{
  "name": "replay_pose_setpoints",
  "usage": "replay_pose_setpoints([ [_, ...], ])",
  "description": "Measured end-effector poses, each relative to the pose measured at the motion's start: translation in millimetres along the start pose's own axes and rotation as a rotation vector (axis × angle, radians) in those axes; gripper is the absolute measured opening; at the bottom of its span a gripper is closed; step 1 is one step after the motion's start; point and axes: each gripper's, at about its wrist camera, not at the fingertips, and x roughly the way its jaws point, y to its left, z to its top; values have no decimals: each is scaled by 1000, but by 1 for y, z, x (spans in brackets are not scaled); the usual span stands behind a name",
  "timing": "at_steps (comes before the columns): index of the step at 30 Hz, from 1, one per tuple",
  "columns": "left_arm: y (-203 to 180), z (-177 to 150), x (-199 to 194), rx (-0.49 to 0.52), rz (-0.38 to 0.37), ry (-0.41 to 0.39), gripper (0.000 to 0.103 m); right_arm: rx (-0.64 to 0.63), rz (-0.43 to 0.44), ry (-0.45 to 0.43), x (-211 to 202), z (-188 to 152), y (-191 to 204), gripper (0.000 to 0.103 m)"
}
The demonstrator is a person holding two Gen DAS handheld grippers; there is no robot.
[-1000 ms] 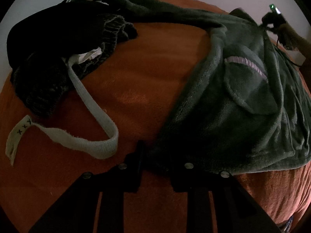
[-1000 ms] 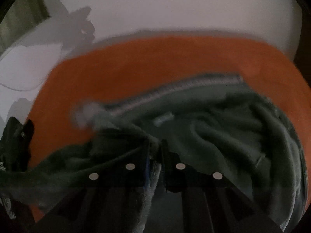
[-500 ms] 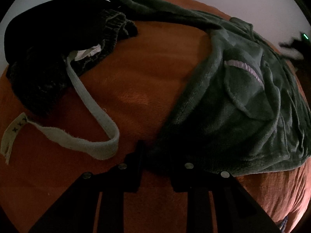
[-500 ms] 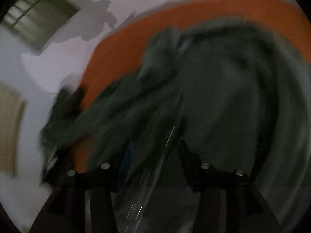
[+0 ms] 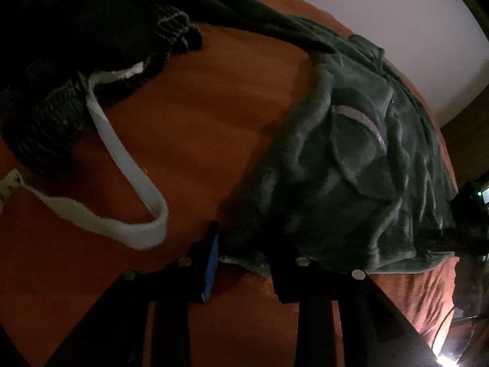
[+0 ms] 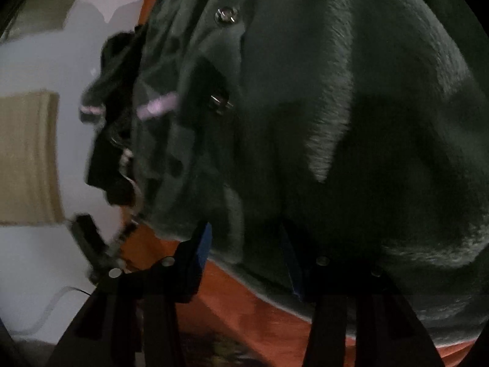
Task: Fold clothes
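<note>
A dark green fleece garment [image 5: 351, 165] with a pale lilac trim lies spread on the orange bedcover [image 5: 198, 116]. My left gripper [image 5: 244, 263] stands at the garment's near corner. Its jaws are opening, the blue pad is bare, and the corner lies loosely between the fingers. In the right wrist view the same green fleece garment [image 6: 351, 107] fills the frame, with metal snaps along one edge. My right gripper [image 6: 244, 250] straddles its lower hem, jaws apart and closing, with fabric between them. In the left wrist view the right gripper [image 5: 467, 214] is a dark blurred shape at the garment's right edge.
A heap of dark knitted clothes [image 5: 76, 49] lies at the far left of the bed. A long white cloth strap [image 5: 122, 159] loops out of it towards my left gripper. A pale wall [image 5: 397, 15] stands behind the bed. The bedcover's edge [image 6: 244, 299] runs just below the hem.
My right gripper let go of the garment's far part and swept down to its near hem. The left jaws have widened a little, baring the blue pad, and the left view has tilted.
</note>
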Motion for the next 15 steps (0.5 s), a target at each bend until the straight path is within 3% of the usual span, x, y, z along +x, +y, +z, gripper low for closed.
replay_pose_setpoints([
  [4, -1, 4, 4, -10, -3, 23, 31, -45, -7, 30, 11, -3, 15, 34],
  [6, 2, 7, 9, -39, -18, 34, 31, -44, -29, 56, 23, -7, 14, 20],
  [7, 5, 8, 10, -55, -23, 39, 31, -38, -50, 55, 26, -8, 13, 1],
  [11, 8, 7, 10, -79, -36, 46, 31, -16, -47, -8, 4, -26, 11, 0],
  [15, 9, 6, 9, -64, -41, 48, 31, -72, -78, -46, -23, -58, 15, 0],
])
